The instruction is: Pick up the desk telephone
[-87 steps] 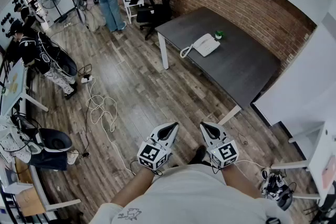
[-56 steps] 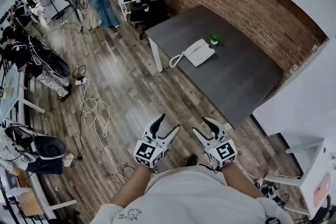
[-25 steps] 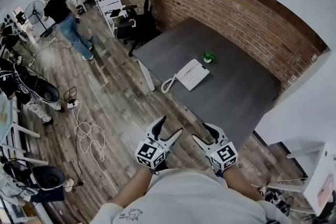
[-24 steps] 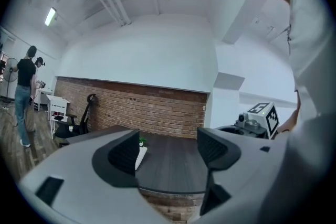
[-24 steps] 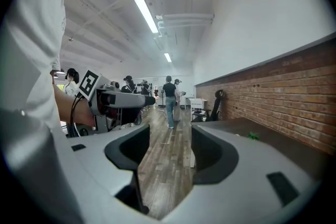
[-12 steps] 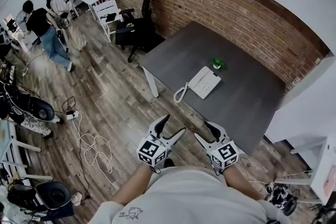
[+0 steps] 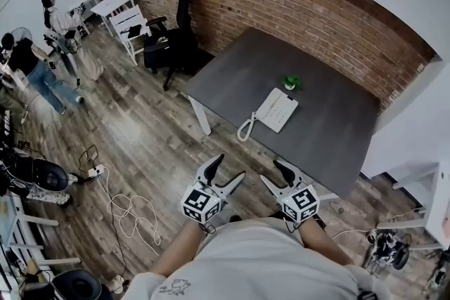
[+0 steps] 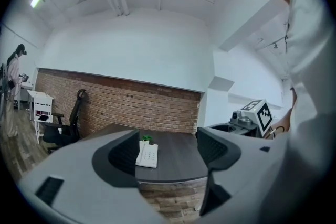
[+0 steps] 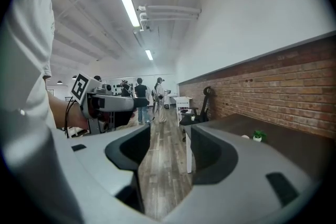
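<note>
A white desk telephone [image 7: 276, 109] with a coiled cord lies on the dark grey table [image 7: 330, 130], near the table's middle; it also shows in the left gripper view as the telephone [image 8: 147, 155] between the jaws, far off. My left gripper [image 7: 226, 171] is open, held over the wooden floor short of the table's near edge. My right gripper [image 7: 278, 173] is open too, beside it, and points past the table's left end. Neither holds anything.
A small green plant [image 7: 289, 83] stands just behind the telephone. A brick wall [image 7: 295, 3] runs behind the table. A black office chair [image 7: 172, 46] and a white desk [image 7: 116, 3] sit at the left; people [image 7: 31, 70] stand far left. Cables [image 7: 126, 211] lie on the floor.
The view has closed in on the table and the telephone now lies nearer my grippers. Both grippers opened from shut early on and stay open. The people at the left have walked about.
</note>
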